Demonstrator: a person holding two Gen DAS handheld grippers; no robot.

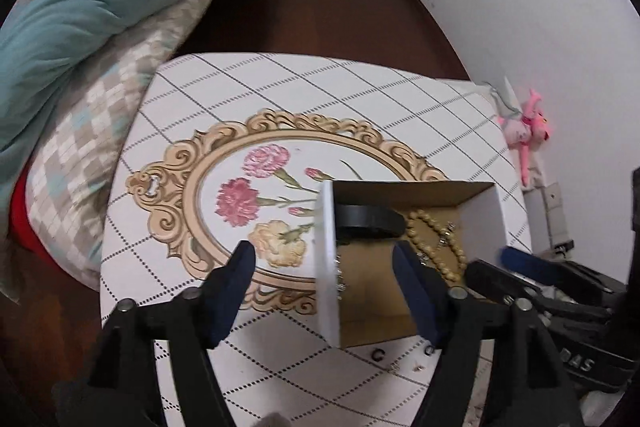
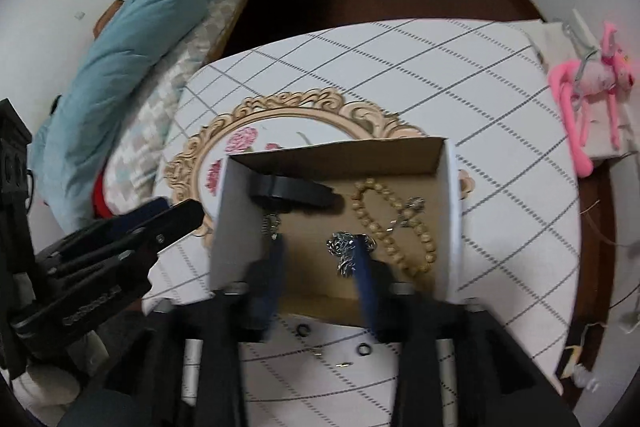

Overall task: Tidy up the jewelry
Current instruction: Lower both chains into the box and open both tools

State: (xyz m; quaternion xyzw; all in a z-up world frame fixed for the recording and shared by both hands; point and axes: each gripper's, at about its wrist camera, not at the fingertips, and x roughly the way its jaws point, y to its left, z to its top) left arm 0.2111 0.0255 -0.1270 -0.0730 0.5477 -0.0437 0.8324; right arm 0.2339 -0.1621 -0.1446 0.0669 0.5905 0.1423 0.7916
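Table (image 2: 460, 75), white grid-and-flower cloth: open cardboard box (image 2: 450, 211) on it; two small black rings (image 2: 303, 330), tiny metal bits (image 2: 343, 365) beside box.

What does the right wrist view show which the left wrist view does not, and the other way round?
Only the right wrist view shows the silver chain bunched inside the box, beside the open right gripper. Only the left wrist view shows the open left gripper straddling the box's white wall. Both show the bead bracelet, black bangle and small rings on the table.
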